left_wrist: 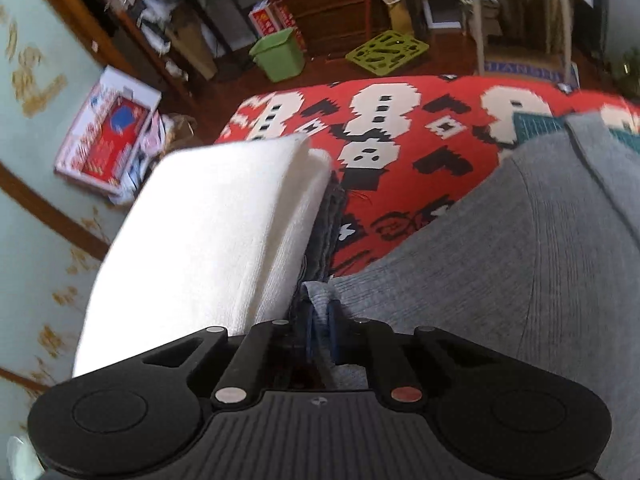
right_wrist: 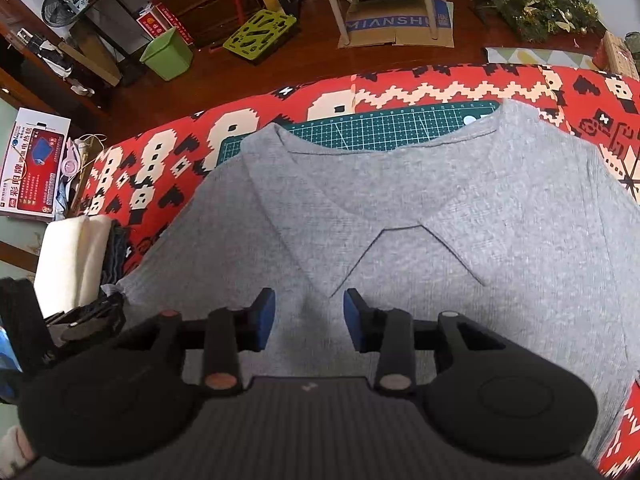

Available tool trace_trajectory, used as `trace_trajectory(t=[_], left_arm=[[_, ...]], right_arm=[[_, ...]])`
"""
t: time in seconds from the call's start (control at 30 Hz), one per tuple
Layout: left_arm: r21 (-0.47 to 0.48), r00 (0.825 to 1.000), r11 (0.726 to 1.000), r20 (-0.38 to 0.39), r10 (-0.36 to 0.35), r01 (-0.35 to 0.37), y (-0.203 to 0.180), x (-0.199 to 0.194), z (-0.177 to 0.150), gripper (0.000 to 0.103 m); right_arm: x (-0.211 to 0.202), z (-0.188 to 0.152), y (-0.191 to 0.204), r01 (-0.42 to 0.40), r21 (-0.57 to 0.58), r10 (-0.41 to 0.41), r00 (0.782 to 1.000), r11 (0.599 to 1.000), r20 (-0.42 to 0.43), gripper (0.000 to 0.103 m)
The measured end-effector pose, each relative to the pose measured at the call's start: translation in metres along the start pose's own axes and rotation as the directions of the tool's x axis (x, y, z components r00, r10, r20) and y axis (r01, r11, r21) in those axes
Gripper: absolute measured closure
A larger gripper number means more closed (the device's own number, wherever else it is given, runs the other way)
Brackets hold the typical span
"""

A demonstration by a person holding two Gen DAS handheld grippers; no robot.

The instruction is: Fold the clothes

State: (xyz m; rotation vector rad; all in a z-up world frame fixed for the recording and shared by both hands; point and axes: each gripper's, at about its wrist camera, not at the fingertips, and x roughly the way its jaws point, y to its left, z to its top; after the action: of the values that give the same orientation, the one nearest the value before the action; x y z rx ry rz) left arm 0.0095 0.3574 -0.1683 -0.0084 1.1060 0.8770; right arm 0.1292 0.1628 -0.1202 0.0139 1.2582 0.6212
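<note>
A grey knit garment is being spread flat, both sleeves folded inward so their cuffs are meeting near its middle. Its neckline is lying toward the far edge. Just beside its left corner, a stack of folded clothes is resting, a white piece on top and darker pieces beneath.

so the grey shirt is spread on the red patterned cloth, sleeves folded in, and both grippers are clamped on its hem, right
Not quite. Only the left gripper is clamped on the grey shirt, at its corner. The right wrist view shows the right gripper with its jaws apart, holding nothing, over the shirt. The rest holds: the shirt lies on the red patterned cloth with its sleeves folded in.
</note>
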Motion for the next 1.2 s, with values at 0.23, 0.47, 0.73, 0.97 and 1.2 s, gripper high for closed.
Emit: trace_trajectory(t=[0.23, 0.47, 0.73, 0.97, 1.2], left_arm=[[0.066, 1.0, 0.997, 0.003, -0.026, 0.026, 0.008, -0.032, -0.024, 0.068], [0.072, 0.997, 0.994, -0.014, -0.081, 0.082, 0.043, -0.064, -0.05, 0.068], [-0.114, 0.998, 0.992, -0.018, -0.055, 0.053, 0.124, -0.081, -0.055, 0.059], [-0.255, 0.995, 0.965, -0.053, -0.081, 0.065, 0.164, -0.081, -0.057, 0.043], [-0.374, 0.995, 0.927, -0.082, -0.054, 0.02, 0.193, -0.063, -0.06, 0.043]], right_arm=[[-0.001, 0.001, 0.021, -0.072, -0.067, 0.072, 0.997, 0.995, 0.001, 0.061], [0.007, 0.001, 0.069, -0.187, -0.135, 0.184, 0.982, 0.973, -0.038, 0.061], [0.029, 0.012, 0.147, -0.33, -0.19, 0.316, 0.943, 0.925, -0.1, 0.05], [0.035, 0.004, 0.193, -0.397, -0.192, 0.37, 0.915, 0.897, -0.162, 0.04], [0.043, -0.004, 0.232, -0.462, -0.27, 0.409, 0.883, 0.845, -0.232, 0.081]])
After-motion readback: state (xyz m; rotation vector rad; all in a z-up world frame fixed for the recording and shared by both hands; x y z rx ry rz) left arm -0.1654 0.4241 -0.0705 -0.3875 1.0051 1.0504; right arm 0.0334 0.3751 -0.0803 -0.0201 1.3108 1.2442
